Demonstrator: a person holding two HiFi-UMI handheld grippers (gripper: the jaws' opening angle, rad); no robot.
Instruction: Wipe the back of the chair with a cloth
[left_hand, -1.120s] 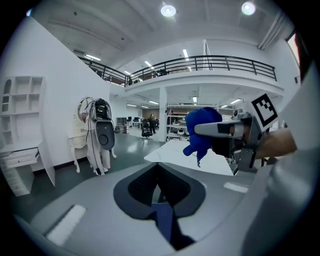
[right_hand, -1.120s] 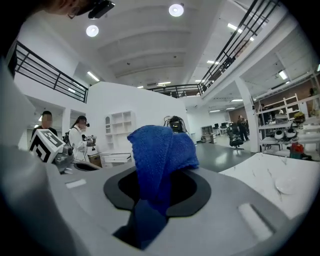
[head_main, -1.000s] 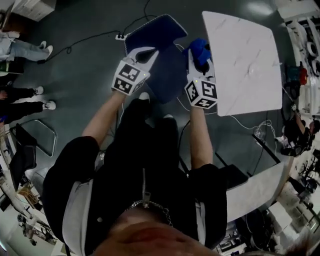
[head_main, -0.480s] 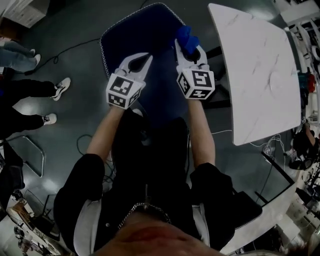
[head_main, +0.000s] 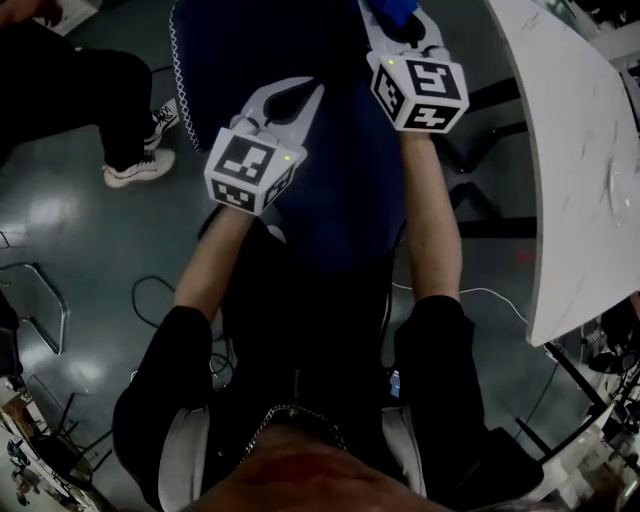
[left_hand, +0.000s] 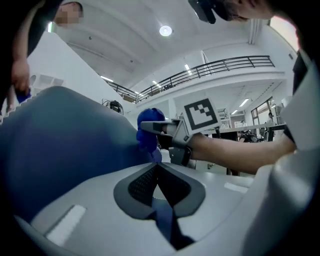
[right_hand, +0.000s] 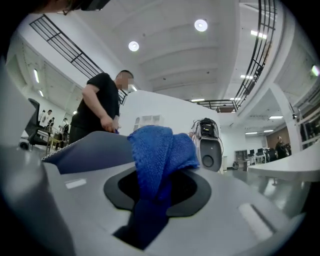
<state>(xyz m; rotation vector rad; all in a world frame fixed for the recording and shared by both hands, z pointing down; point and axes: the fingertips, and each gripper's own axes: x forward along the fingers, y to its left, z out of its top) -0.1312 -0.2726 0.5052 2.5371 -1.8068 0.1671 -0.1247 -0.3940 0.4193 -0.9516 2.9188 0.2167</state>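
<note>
My right gripper (head_main: 398, 28) clamps the bright blue knitted cloth (right_hand: 159, 150) against the dark blue padded chair back (head_main: 260, 45); left gripper (left_hand: 158, 168) closed, empty.

The cloth (right_hand: 159, 150) is coarse knit, the chair back (left_hand: 60, 145) smooth matt fabric.

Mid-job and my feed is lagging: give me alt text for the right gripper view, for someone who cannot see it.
The right gripper is shut on a bunched blue cloth that rises above its jaws. The grey-blue chair back lies just left of the cloth, and a person in black stands behind it.
</note>
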